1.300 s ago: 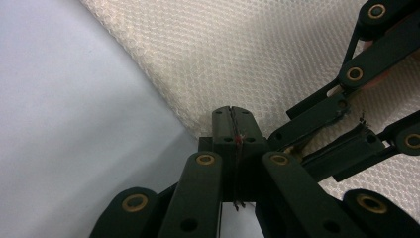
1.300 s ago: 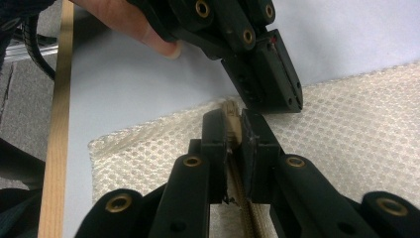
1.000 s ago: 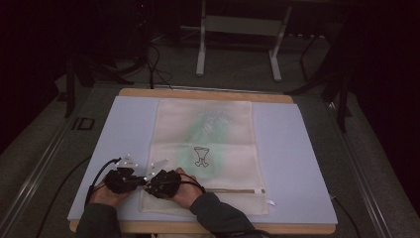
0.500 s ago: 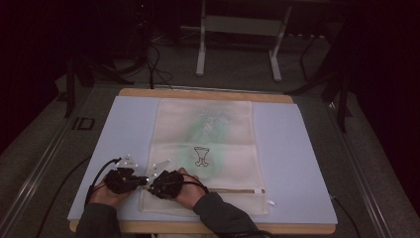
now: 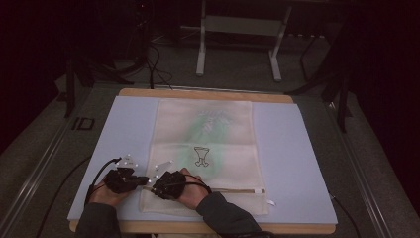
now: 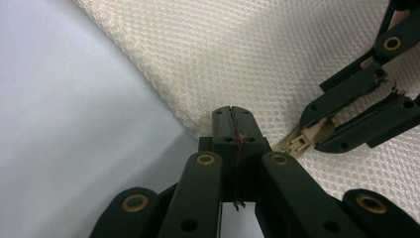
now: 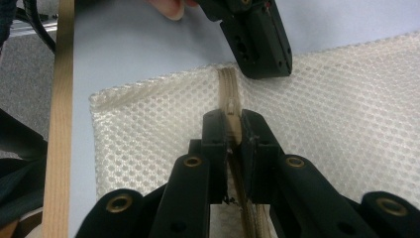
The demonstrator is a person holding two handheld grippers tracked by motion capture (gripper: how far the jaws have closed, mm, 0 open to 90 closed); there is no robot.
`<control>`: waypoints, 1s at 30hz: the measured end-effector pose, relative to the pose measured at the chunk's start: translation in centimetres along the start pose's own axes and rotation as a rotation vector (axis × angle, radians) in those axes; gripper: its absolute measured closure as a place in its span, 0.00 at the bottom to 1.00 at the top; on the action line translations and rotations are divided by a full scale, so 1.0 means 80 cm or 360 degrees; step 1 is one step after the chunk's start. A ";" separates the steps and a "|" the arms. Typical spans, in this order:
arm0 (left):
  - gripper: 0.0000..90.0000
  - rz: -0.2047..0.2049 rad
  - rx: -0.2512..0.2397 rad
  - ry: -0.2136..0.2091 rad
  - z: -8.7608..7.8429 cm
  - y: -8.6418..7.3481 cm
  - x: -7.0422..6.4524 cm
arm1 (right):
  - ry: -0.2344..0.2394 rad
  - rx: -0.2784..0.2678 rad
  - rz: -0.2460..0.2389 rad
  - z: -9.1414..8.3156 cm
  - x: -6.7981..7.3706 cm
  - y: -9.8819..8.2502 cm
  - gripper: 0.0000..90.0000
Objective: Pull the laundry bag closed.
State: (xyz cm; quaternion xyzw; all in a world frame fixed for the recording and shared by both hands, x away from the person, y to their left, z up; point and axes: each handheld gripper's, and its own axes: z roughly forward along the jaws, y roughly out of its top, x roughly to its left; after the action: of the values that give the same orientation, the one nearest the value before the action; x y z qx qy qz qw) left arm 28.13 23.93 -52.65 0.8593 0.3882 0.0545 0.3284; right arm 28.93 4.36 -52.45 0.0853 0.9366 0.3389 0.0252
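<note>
From the high view, a cream mesh laundry bag (image 5: 204, 153) lies flat on the pale blue surface (image 5: 292, 158). Both hands sit at its near left corner, the left tongs (image 5: 143, 181) and right tongs (image 5: 154, 187) almost touching; their tips are too small and dark to read there.

In the left gripper view, the left tongs (image 6: 233, 113) are pressed together on the bag's edge (image 6: 208, 124), the pinched cloth mostly hidden.

In the right gripper view, the right tongs (image 7: 231, 124) clamp the beige zipper slider (image 7: 231, 110); the zipper (image 7: 227, 84) beyond runs under the left tongs (image 7: 257, 42).
</note>
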 end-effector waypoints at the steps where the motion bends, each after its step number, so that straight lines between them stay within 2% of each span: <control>1: 1.00 0.0000 0.0000 -0.0001 0.000 0.000 0.000 | -0.0002 0.0000 0.0001 -0.001 0.000 -0.001 0.91; 30: 1.00 0.0000 0.0005 -0.0003 0.000 0.000 0.000 | -0.0016 0.0036 -0.0011 -0.015 0.002 -0.010 0.91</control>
State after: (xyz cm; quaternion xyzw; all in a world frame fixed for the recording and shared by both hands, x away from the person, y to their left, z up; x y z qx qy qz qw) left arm 28.16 23.93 -52.63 0.8598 0.3881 0.0531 0.3275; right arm 28.56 3.06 -52.04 0.0842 0.9405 0.3278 0.0301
